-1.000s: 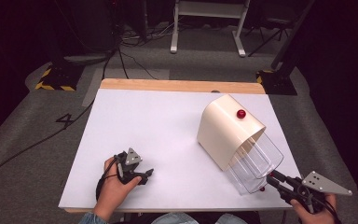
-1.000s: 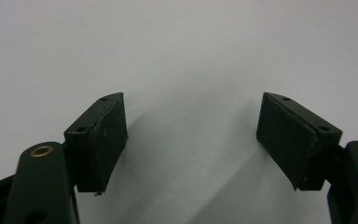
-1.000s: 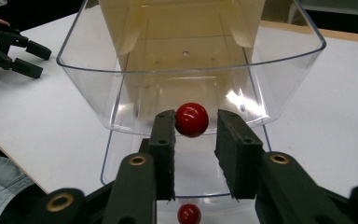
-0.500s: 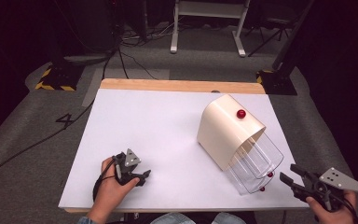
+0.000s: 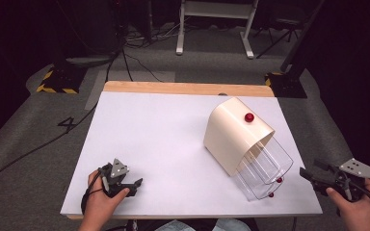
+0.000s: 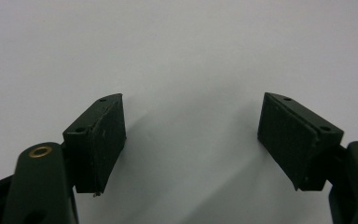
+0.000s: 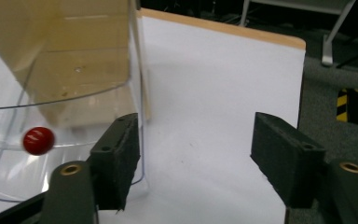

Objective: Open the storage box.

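We judge the release step done: the right gripper sits just off the table's right edge, jaws just opened with nothing between them. The clear drawers stand pulled out of the cream cabinet at the table's right. The left gripper rests near the front edge, jaws apart and empty. Next, we need a fresh approach to a red knob.

The room is dark at the sides, but the white table is lit strongly from above and looks almost too bright. Shadows on it are soft and short. In the left gripper view the black pads throw a pale grey shadow. The high view is a little grainy. In the right gripper view the clear drawer shows reflections, and the near pads are slightly soft.
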`<state>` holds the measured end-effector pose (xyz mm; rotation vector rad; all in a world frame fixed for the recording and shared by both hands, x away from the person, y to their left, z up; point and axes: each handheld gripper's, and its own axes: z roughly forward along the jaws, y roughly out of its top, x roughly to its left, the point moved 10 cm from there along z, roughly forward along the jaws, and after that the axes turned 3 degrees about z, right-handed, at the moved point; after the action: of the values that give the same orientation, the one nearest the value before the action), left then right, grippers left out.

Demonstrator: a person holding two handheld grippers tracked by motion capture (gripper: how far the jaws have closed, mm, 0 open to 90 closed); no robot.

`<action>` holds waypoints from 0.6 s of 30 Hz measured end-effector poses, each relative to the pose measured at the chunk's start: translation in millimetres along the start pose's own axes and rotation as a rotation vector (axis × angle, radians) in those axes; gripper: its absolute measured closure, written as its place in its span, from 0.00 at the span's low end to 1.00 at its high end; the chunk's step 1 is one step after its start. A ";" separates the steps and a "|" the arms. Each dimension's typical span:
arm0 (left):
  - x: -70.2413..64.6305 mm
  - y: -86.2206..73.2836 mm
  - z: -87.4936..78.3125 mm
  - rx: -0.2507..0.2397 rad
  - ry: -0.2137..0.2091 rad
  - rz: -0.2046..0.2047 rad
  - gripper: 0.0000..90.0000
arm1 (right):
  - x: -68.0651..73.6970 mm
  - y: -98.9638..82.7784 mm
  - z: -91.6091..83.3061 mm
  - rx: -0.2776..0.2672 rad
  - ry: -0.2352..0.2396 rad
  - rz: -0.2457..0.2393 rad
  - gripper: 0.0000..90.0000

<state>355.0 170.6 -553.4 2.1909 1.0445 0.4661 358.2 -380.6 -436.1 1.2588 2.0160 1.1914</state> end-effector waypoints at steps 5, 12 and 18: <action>0.1 -1.3 -0.4 0.000 -0.003 -0.013 0.26 | -17.5 -10.9 15.2 0.064 -0.005 -0.001 0.25; -0.1 -1.7 0.3 0.001 -0.005 -0.024 0.25 | -39.7 -35.1 45.9 0.136 -0.004 0.065 0.25; -0.1 -1.9 0.6 0.004 -0.009 -0.027 0.25 | -43.6 -47.6 65.7 0.166 -0.007 0.091 0.25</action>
<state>354.2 171.2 -555.1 2.1772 1.0701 0.4425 405.5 -401.0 -512.5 1.4453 2.1085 1.0766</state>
